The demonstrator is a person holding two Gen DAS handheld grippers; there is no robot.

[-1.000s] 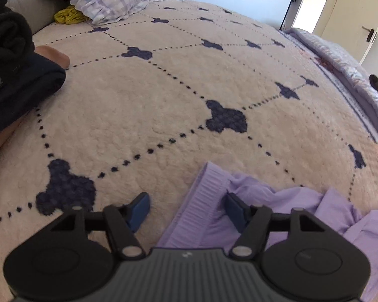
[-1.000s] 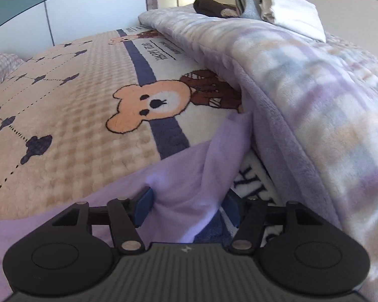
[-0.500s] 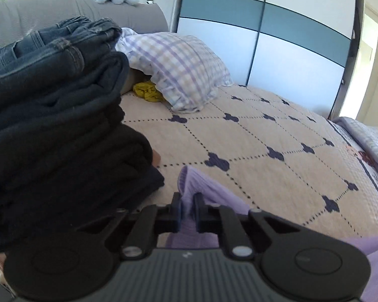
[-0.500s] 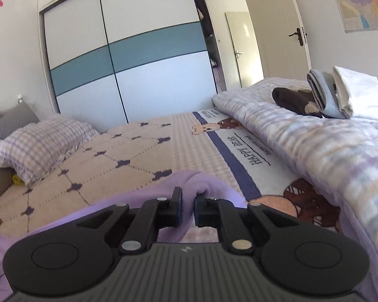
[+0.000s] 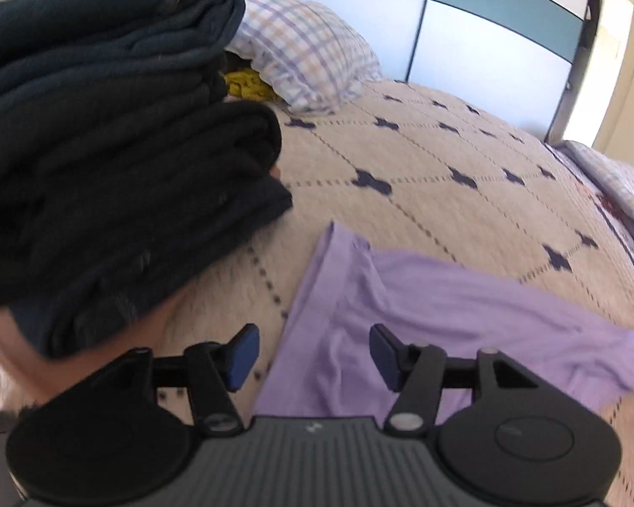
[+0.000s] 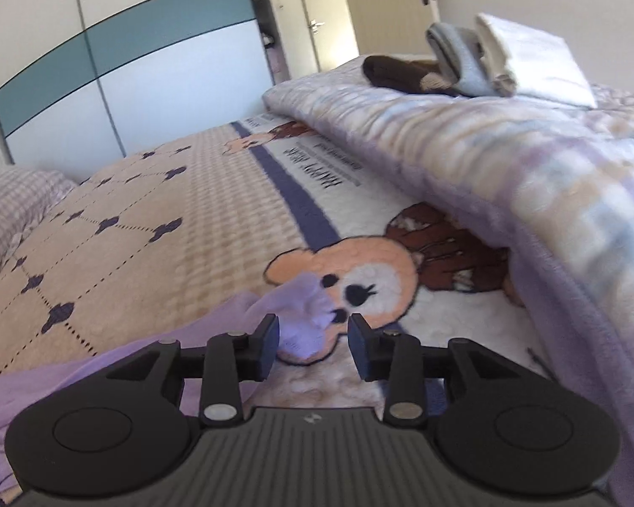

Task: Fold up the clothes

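A lilac garment [image 5: 444, 295] lies spread on the beige blanket [image 5: 444, 169], its hemmed left edge running toward me. My left gripper [image 5: 312, 344] hovers over that edge with its jaws opening; the cloth lies below the blue pads [image 5: 243, 352], which do not press it. In the right wrist view the garment's other end [image 6: 304, 300] is bunched on the bear picture, just ahead of my right gripper [image 6: 313, 333]. Its jaws are opening too, and the cloth tip sits loose between them.
A tall stack of folded dark clothes [image 5: 105, 148] stands close on the left. Behind it are a checked pillow [image 5: 308, 55] and a yellow item [image 5: 245, 84]. A plaid quilt [image 6: 486, 148] rises on the right, bearing folded clothes [image 6: 465, 59]. A wardrobe [image 6: 127, 63] stands behind the bed.
Both grippers went from open to shut on the lilac garment and lifted it. Now both have opened, and the garment lies stretched on the blanket closer to the dark stack.
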